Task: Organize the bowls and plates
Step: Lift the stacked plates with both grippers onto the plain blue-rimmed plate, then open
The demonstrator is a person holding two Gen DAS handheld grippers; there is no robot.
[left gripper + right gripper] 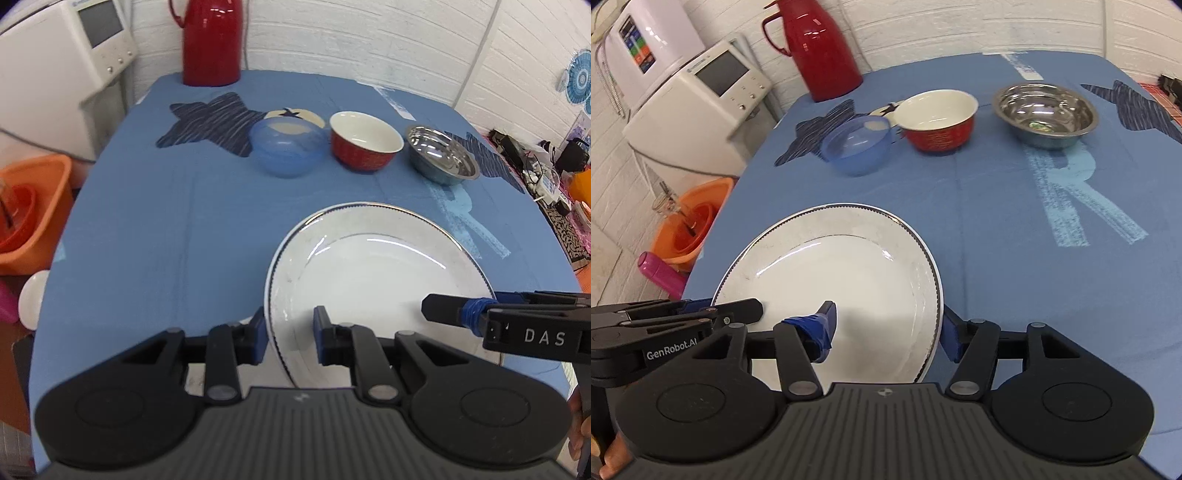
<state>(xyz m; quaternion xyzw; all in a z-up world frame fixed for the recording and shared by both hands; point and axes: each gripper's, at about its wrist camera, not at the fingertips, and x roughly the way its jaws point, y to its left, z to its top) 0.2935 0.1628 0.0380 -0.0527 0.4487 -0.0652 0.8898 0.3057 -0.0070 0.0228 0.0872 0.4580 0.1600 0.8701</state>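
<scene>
While my left tool (289, 334) and right tool (888, 328) straddle the plate (373, 273) rim unclosed, three bowls (365, 146) await stacking.

We hold the left gripper (289, 334) and right gripper (888, 328) level, jaws parted, each straddling a rim.

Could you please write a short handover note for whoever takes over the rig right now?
Left hand-held gripper: open, straddling the white plate at its left rim.
Right hand-held gripper: open, straddling the opposite rim.
The plate sits near the front of the blue tablecloth.
Behind it, in a row: blue bowl, red bowl, steel bowl.
Nothing stacked yet; all sorting remains.
</scene>
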